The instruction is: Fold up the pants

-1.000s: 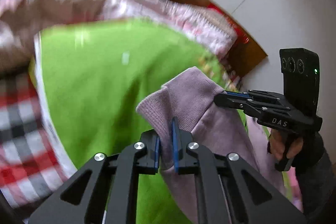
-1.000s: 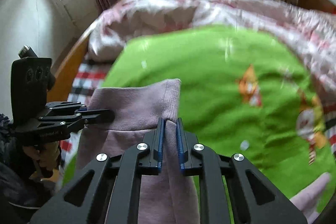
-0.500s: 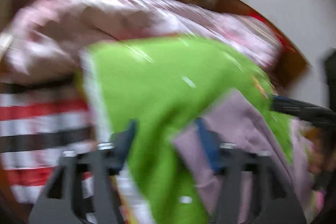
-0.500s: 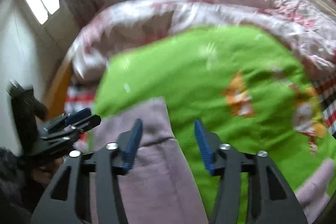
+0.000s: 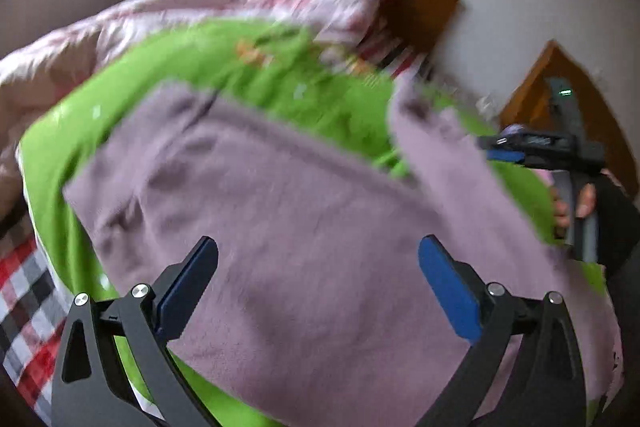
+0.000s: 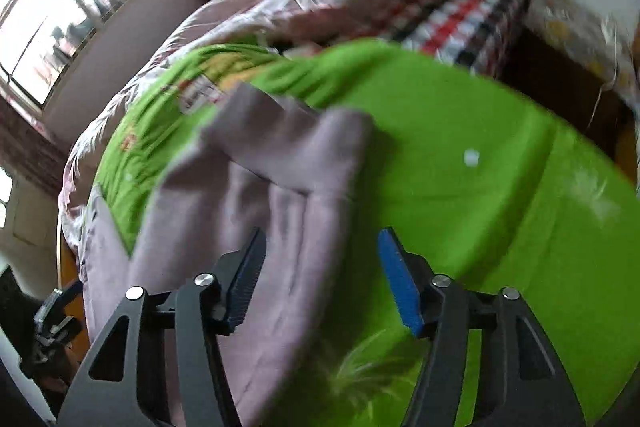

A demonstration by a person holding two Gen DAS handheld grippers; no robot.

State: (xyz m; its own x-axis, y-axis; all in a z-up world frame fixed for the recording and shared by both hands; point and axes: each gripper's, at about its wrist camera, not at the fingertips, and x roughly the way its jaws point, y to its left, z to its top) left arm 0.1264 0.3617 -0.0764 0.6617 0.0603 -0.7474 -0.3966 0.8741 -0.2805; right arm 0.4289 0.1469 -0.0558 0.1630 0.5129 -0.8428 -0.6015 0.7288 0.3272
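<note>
Left wrist: my left claw (image 5: 318, 287) opening, empty | right claw (image 6: 320, 279) half-open, empty | risk: pants (image 5: 304, 227) bunch on blanket (image 5: 60, 147), fold skews

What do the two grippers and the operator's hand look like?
Left gripper: black cut-out linkage arms, silver pivot screws, blue pads on the fingers. Right gripper has the same build. In the left wrist view, the hand gripping the right unit's handle wears a dark sleeve.

bed (image 6: 460, 15) | checked sheet | green blanket (image 5: 224, 67), pink quilt (image 5: 168, 11) on it
</note>
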